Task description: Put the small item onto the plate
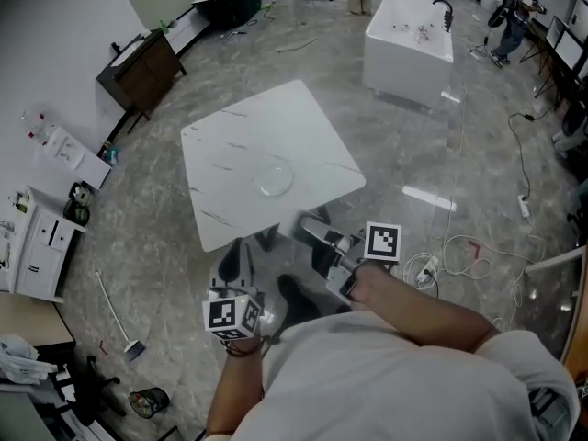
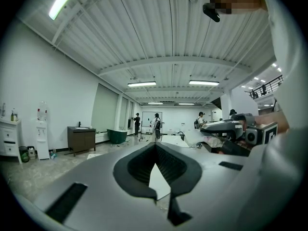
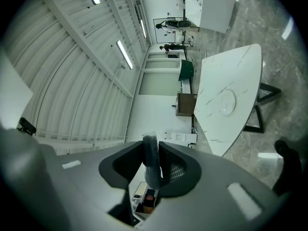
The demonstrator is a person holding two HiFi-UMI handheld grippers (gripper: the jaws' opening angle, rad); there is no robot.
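The right hand-held gripper [image 3: 153, 150] grasps a small dark grey item [image 3: 152, 165] just off the table's [image 1: 234, 141] near edge. A clear plate [image 1: 274, 178] lies near the table's middle. The left hand-held gripper [image 2: 155, 148] is clenched and empty.

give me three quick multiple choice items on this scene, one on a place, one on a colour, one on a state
1. Where is the plate?
A. on the floor
B. near the middle of the table
C. on a shelf

2. What colour is the top of the table?
A. white
B. black
C. red

3. What state is the right gripper in?
A. open and empty
B. shut on a small dark item
C. out of view

Answers:
1 B, the head view shows the clear plate lying mid-table.
2 A, the top is white with thin dark veins.
3 B, the right gripper view shows the jaws closed on the item.
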